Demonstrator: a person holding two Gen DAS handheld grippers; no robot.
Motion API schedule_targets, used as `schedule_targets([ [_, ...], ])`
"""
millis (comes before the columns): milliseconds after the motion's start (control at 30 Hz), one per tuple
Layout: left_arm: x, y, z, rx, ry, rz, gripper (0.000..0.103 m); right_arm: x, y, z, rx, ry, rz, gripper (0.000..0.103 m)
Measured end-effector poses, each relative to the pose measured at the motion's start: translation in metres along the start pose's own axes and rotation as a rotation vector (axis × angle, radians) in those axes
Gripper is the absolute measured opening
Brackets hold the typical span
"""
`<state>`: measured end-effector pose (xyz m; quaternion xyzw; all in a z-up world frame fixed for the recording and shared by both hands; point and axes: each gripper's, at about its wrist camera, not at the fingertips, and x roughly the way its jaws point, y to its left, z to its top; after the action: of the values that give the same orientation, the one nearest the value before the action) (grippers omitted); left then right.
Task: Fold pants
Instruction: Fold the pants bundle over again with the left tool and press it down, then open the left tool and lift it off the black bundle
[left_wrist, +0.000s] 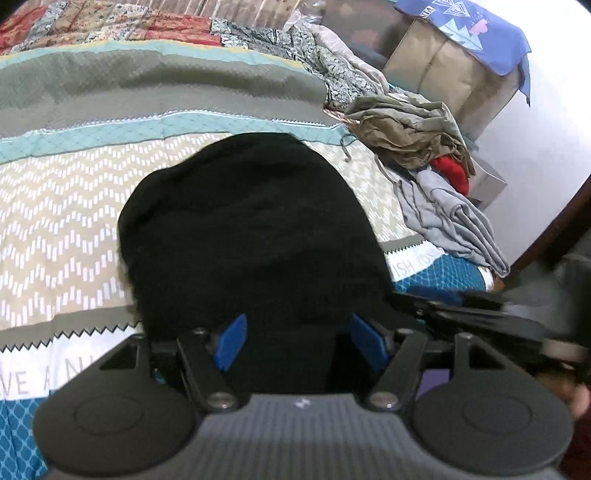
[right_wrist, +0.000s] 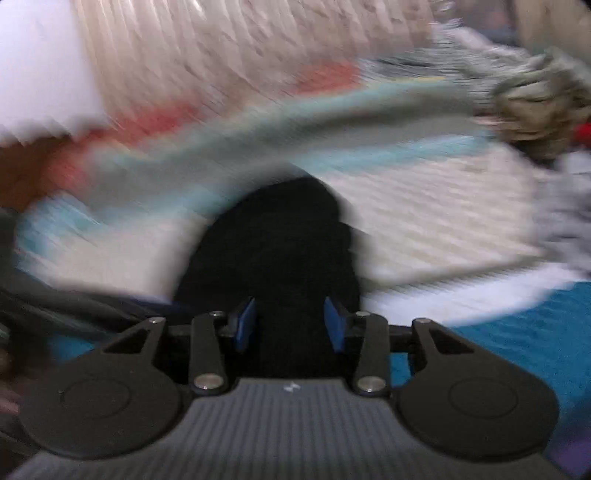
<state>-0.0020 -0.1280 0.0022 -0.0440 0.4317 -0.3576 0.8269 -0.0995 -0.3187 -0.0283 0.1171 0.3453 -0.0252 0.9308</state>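
Observation:
The black pants (left_wrist: 251, 236) lie bunched on the patterned bedspread (left_wrist: 70, 206), right in front of my left gripper (left_wrist: 299, 341). Its blue pads (left_wrist: 232, 341) stand apart with black cloth between and over them; I cannot tell whether they pinch it. In the blurred right wrist view the black pants (right_wrist: 280, 236) also fill the space ahead of my right gripper (right_wrist: 290, 325), whose blue pads (right_wrist: 245, 325) stand apart with dark cloth between them. The right gripper's body shows at the right edge of the left wrist view (left_wrist: 480, 321).
A pile of other clothes, olive (left_wrist: 402, 129), red and grey (left_wrist: 443, 206), lies on the bed to the right. A cardboard box (left_wrist: 443, 74) under a blue cloth stands beyond it by the white wall. A quilt (left_wrist: 110, 26) lies at the bed's far side.

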Motion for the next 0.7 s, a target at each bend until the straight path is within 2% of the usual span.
schedule_targets([
  [33, -0.002, 0.001, -0.001, -0.007, 0.001, -0.001, 0.064, 0.007, -0.013, -0.001, 0.059, 0.042, -0.051, 0.038],
  [67, -0.005, 0.002, -0.001, -0.013, -0.003, 0.0, 0.064, 0.005, -0.024, 0.001, 0.106, 0.039, -0.032, 0.036],
  [133, -0.013, 0.004, -0.001, -0.023, -0.024, 0.01, 0.066, -0.01, -0.029, 0.007, 0.121, -0.031, -0.002, 0.037],
  [233, -0.024, 0.01, 0.003, -0.054, -0.048, 0.023, 0.066, -0.03, -0.025, 0.016, 0.099, -0.112, -0.01, 0.038],
  [400, -0.036, 0.009, 0.003, -0.07, -0.067, 0.05, 0.067, -0.048, -0.008, 0.014, 0.132, -0.155, 0.133, 0.038],
  [467, -0.033, 0.004, 0.0, -0.051, -0.048, 0.063, 0.068, -0.046, 0.004, 0.008, 0.106, -0.139, 0.182, 0.038],
  [567, -0.019, -0.002, -0.006, -0.021, 0.011, 0.132, 0.068, -0.028, 0.02, -0.005, 0.052, -0.063, 0.129, 0.038],
  [667, 0.007, 0.0, -0.012, 0.002, 0.101, 0.2, 0.068, 0.007, 0.005, -0.017, 0.15, 0.047, 0.086, 0.043],
  [700, 0.014, 0.003, -0.014, 0.003, 0.111, 0.216, 0.072, 0.014, -0.003, -0.02, 0.199, 0.062, 0.086, 0.045],
])
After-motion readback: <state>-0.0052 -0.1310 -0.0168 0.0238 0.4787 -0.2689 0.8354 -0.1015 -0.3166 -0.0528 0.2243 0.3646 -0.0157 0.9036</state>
